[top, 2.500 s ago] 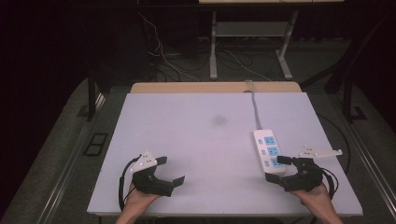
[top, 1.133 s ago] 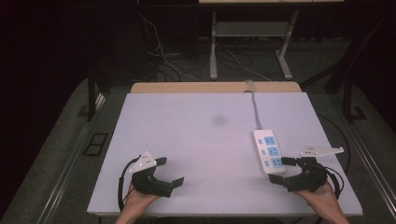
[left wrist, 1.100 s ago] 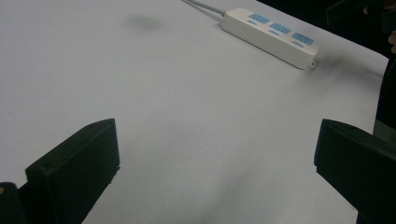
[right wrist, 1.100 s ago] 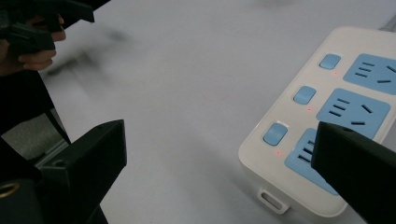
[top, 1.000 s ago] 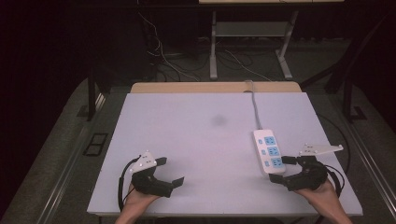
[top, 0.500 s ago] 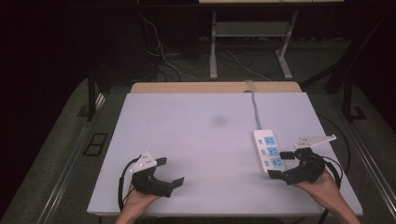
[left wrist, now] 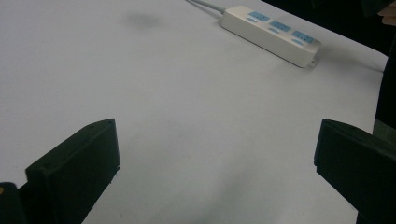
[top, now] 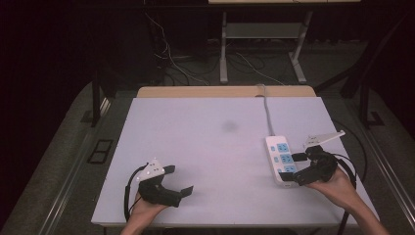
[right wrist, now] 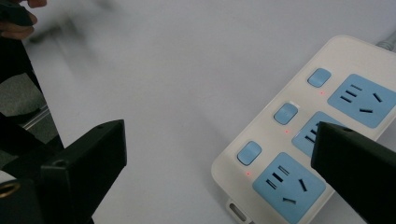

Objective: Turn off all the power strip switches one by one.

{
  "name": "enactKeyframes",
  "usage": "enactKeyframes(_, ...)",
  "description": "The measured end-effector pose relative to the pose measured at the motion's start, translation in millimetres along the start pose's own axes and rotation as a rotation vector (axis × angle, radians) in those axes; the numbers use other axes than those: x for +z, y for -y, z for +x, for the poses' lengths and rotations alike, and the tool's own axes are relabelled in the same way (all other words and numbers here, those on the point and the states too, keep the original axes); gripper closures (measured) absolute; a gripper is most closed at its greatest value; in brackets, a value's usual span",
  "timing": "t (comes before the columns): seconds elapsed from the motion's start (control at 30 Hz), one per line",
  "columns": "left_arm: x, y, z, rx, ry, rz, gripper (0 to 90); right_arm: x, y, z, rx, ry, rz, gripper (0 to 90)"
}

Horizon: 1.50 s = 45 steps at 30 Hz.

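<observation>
The power strip (top: 283, 160) lies at the right side of the white table (top: 205, 147), cord running to the far edge. The right gripper (top: 299, 169) hovers at the strip's near end, jaws apart — one jaw overlaps the blue sockets (right wrist: 289, 185). The left gripper (top: 177, 180), also apart, rests well left of the strip. Risk: a jaw could catch a rocker switch (right wrist: 249, 152) — indicator lights glow red — or shove the strip sideways.

I see my right gripper (top: 299, 169) hanging over the near end of the white power strip (top: 281, 159), its fingers spread, one over the blue sockets, one past the strip's near edge. My left gripper (top: 177, 179) rests open on the bare table (top: 210, 147), well apart from it.
</observation>
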<state>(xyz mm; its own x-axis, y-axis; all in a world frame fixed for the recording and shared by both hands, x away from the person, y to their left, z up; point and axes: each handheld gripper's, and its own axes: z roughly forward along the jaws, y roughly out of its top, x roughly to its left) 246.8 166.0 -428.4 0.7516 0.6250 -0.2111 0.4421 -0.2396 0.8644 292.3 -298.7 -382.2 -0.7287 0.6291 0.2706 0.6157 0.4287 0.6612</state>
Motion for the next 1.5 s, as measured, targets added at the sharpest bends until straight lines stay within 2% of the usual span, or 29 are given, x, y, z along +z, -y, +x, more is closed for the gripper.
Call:
enactKeyframes(0.33, -0.6, 0.2, 0.3, -0.002, 0.000, 0.000, 0.0, 9.1, -3.4, -8.3, 0.009, 0.001, 0.048, 4.4)
enactKeyframes(0.4, -0.9, 0.2, 0.2, -0.004, 0.000, -0.001, 0.0, 10.1, -3.2, -10.0, 0.006, 0.003, 0.054, 12.5)
enactKeyframes(0.47, -0.9, 0.3, 0.4, -0.003, 0.000, 0.000, 0.0, 10.7, -3.6, -11.7, 0.011, 0.019, 0.062, 15.3)
enactKeyframes(0.53, -0.7, 0.3, 0.4, -0.003, 0.001, 0.002, 0.0, 11.2, -4.3, -12.6, 0.008, 0.037, 0.076, 22.9)
enactKeyframes(0.7, -0.4, 0.3, 0.6, -0.001, 0.000, 0.004, 0.0, 12.8, -7.2, -13.8, 0.000, 0.031, 0.112, 35.4)
enactKeyframes(0.87, -0.4, 0.5, 1.1, -0.005, 0.001, 0.003, 0.0, 13.9, -10.5, -14.7, 0.014, 0.014, 0.130, 39.8)
enactKeyframes(0.9, -0.5, 0.5, 1.2, -0.005, 0.001, 0.003, 0.0, 13.8, -11.2, -15.9, 0.032, 0.002, 0.135, 46.8)
enactKeyframes(0.93, -0.4, 0.5, 1.3, -0.005, 0.001, 0.004, 0.0, 13.8, -11.2, -15.9, 0.032, 0.002, 0.135, 46.8)
enactKeyframes(1.0, -0.4, 0.5, 1.3, -0.005, 0.000, 0.004, 0.0, 13.9, -11.0, -17.2, 0.038, -0.017, 0.141, 55.7)
enactKeyframes(1.1, -0.5, 0.6, 1.3, -0.008, 0.001, 0.003, 0.0, 14.0, -10.0, -18.8, 0.037, -0.020, 0.142, 70.4)
enactKeyframes(1.27, -1.1, 0.7, 1.8, -0.009, -0.001, -0.002, 0.0, 14.9, -9.4, -20.5, 0.042, -0.054, 0.144, 89.1)
enactKeyframes(1.5, -1.2, 0.8, 1.7, -0.007, -0.002, -0.003, 0.0, 22.9, -5.8, -21.7, 0.060, -0.037, 0.166, 90.0)
